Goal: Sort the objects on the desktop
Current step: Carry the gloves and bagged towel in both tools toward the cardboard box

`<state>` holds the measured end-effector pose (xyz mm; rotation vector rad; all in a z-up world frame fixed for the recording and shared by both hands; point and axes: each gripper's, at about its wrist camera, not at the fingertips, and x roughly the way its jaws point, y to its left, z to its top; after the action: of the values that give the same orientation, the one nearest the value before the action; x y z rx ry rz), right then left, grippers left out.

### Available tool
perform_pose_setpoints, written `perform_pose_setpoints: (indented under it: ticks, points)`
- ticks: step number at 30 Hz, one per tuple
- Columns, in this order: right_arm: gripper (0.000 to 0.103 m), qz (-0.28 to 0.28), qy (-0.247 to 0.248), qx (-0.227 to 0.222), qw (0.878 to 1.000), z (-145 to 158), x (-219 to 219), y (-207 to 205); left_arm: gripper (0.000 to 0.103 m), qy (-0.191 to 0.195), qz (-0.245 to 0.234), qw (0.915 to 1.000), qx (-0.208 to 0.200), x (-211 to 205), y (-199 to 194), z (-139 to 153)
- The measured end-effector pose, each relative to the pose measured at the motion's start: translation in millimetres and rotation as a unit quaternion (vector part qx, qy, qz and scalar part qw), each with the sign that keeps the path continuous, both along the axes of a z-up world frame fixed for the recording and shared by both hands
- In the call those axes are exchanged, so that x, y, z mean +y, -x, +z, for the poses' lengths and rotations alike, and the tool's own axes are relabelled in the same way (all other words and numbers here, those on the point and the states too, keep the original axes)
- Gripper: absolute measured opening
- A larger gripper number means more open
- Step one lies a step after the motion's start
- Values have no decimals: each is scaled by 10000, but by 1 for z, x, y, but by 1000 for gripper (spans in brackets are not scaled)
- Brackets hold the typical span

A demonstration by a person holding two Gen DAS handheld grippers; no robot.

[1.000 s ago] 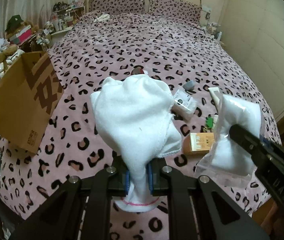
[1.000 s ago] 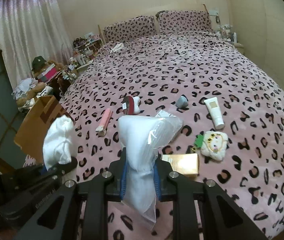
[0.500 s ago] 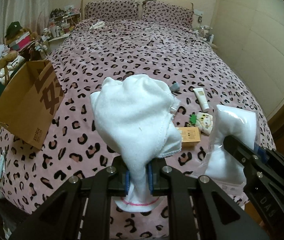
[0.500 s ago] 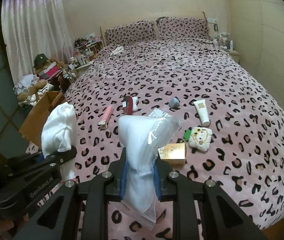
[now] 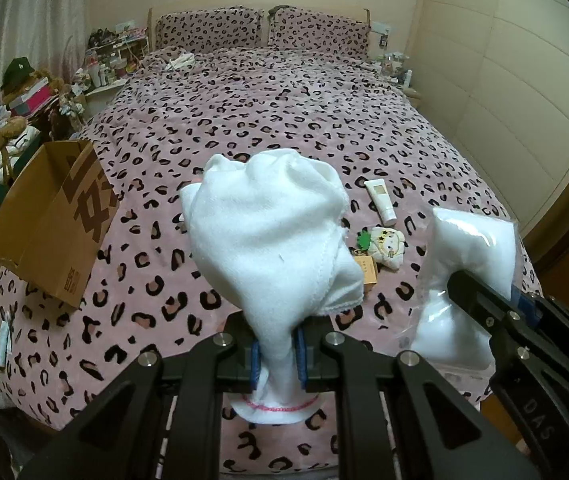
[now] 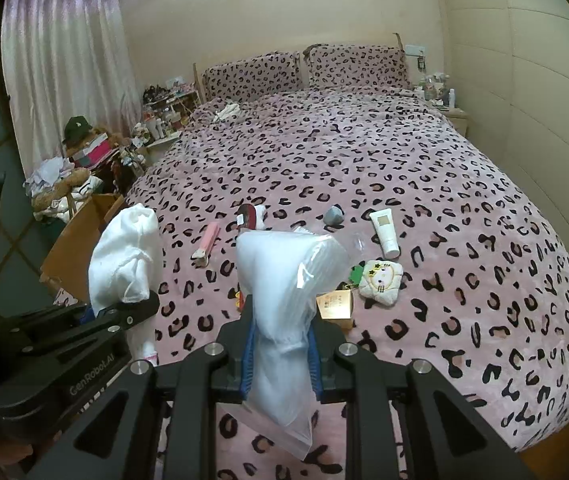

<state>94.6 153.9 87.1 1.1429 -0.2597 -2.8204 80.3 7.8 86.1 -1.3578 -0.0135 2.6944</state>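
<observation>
Left gripper (image 5: pixel 277 354) jaws clenching a white towel (image 5: pixel 268 236) above the bed (image 5: pixel 284 128), right gripper (image 6: pixel 279 354) jaws gripping a clear plastic bag (image 6: pixel 284 280), cardboard box (image 5: pixel 50 220) sitting at the bed's left edge

Both fisheye views look from the foot of the bed (image 5: pixel 284 120) toward the pillows (image 6: pixel 304 68), angled down along their own fingers from well above the cover. The left wrist view sits leftward, nearer the cardboard box (image 5: pixel 52 220); the right sees the left gripper (image 6: pixel 124 308). Both share the cream tube (image 5: pixel 380 196) and plush toy (image 6: pixel 380 280).
</observation>
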Motion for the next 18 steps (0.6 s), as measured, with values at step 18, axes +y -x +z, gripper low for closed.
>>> perform_pose_setpoints:
  ticks: [18]
  points:
    - [21, 469, 27, -63, 9989, 2, -40, 27, 14, 22, 554, 9985, -1, -47, 11, 0]
